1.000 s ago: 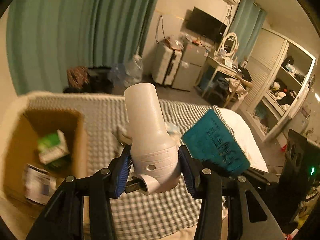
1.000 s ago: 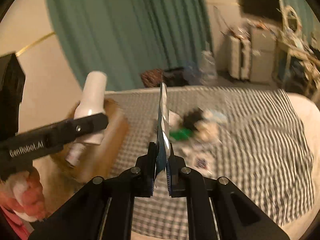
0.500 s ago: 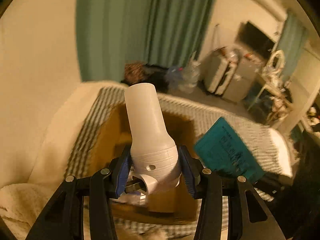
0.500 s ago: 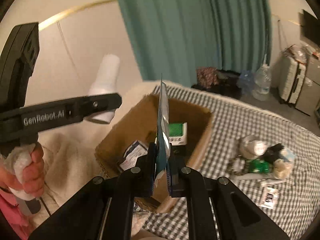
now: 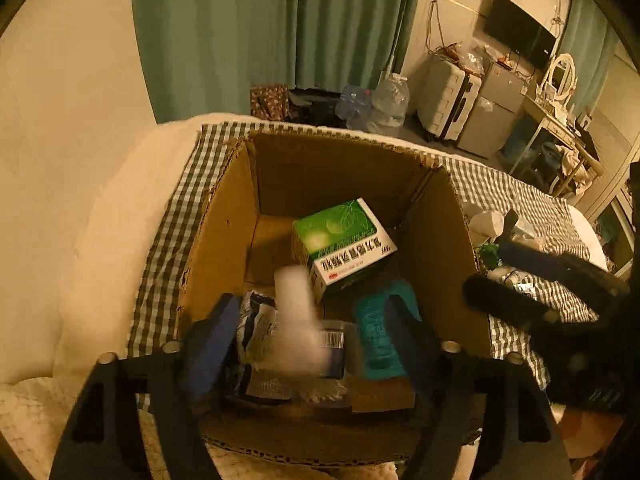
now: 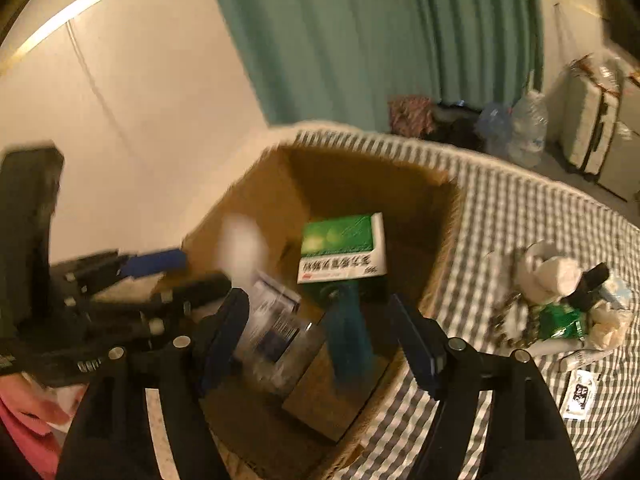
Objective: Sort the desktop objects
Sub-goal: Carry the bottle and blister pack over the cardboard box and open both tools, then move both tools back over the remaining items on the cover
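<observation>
An open cardboard box (image 5: 224, 220) (image 6: 440, 248) stands on the checked cloth. My left gripper (image 5: 308, 344) is open above it; the white bottle (image 5: 296, 320) (image 6: 240, 252), blurred, is falling free between its fingers into the box. My right gripper (image 6: 320, 332) is open too; the teal packet (image 6: 348, 340) (image 5: 376, 332), blurred, is dropping into the box. A green and white medicine carton (image 5: 344, 240) (image 6: 344, 248) and printed packets (image 6: 272, 320) lie inside.
A heap of small items (image 6: 560, 304) lies on the checked cloth (image 6: 520, 208) to the right of the box, with a small sachet (image 6: 578, 394) nearer. A white blanket (image 5: 112, 220) lies left of the box. Curtain, suitcases and bottles stand behind.
Both grippers moved over the box and opened. The white bottle left the left gripper and the teal packet left the right one; both are falling into the box.
</observation>
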The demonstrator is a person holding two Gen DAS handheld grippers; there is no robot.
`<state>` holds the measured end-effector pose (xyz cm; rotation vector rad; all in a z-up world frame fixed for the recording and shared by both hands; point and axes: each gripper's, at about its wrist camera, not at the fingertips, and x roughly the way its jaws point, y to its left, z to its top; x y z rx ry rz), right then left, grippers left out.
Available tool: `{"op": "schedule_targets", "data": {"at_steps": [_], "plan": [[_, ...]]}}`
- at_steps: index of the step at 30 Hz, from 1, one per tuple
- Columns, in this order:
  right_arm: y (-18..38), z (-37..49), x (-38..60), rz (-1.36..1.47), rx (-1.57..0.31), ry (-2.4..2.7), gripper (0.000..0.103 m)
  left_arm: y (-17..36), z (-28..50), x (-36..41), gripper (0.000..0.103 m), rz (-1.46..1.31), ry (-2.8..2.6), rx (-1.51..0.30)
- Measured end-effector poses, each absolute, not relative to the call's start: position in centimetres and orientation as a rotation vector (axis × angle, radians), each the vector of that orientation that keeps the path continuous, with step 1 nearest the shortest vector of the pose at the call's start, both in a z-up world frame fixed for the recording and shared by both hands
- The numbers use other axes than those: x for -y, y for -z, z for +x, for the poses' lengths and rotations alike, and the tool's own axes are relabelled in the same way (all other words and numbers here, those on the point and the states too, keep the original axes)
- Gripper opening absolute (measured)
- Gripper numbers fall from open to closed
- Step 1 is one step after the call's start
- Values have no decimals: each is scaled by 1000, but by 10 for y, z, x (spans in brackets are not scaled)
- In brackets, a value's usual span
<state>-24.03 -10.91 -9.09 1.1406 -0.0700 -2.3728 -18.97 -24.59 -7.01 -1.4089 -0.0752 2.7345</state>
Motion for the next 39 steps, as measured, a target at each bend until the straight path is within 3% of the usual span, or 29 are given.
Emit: {"op": "schedule_targets", "data": {"at_steps": [5, 11, 16, 18, 27, 36, 39], "plan": [[67, -223, 61, 1068, 182, 2483, 73, 48, -175, 226, 84, -1347, -2773, 29], [38, -183, -24, 1017, 162, 2674, 73, 7, -151, 171, 101, -1201, -2772, 24], [26, -146, -99, 972, 144, 2842, 84, -6, -134, 101, 103, -1097, -2765, 61], [30, -131, -127, 952, 129, 2910, 89, 7, -135, 73, 103, -1110, -2758, 63], [119, -125, -187, 1090, 242, 2915, 89, 121, -162, -18, 103, -1248, -2775, 49], [229, -187, -191, 1344, 190, 2773, 89, 215, -235, -38, 103, -1407, -2772, -31], [248, -211, -188, 1381, 127, 2752, 89, 232, -237, -30, 103, -1383, -2800, 31]]}}
